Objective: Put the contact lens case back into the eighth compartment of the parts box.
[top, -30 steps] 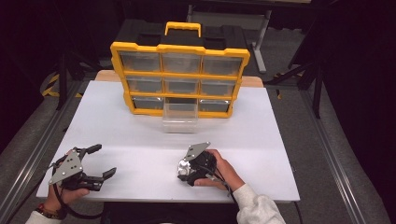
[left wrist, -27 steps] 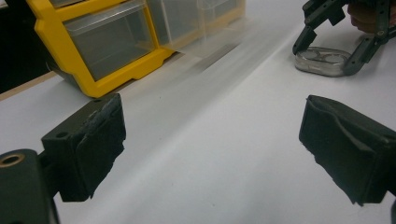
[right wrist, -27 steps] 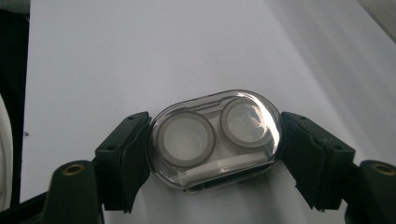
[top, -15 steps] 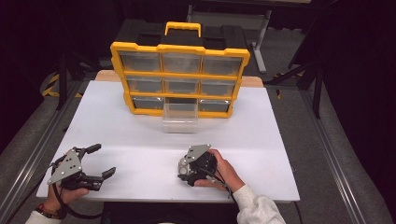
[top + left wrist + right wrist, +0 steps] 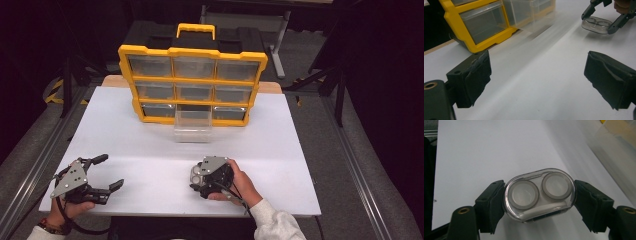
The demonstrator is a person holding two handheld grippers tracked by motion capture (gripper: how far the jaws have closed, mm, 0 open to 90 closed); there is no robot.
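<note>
A clear oval case with two round wells sits between the jaws of my right gripper, which is shut on its two ends. In the high view that gripper is at the front middle of the white table, the case just showing at its left. From the left gripper view the case hangs a little above the table at top right. My left gripper is at the front left, open, nothing between its pads.
A yellow organizer with clear drawers stands upright at the back middle. One clear drawer from its bottom row is pulled out onto the table. The table's front edge lies just below both hands.
My right gripper has turned and shifted slightly left with the case. The left gripper has barely moved.
</note>
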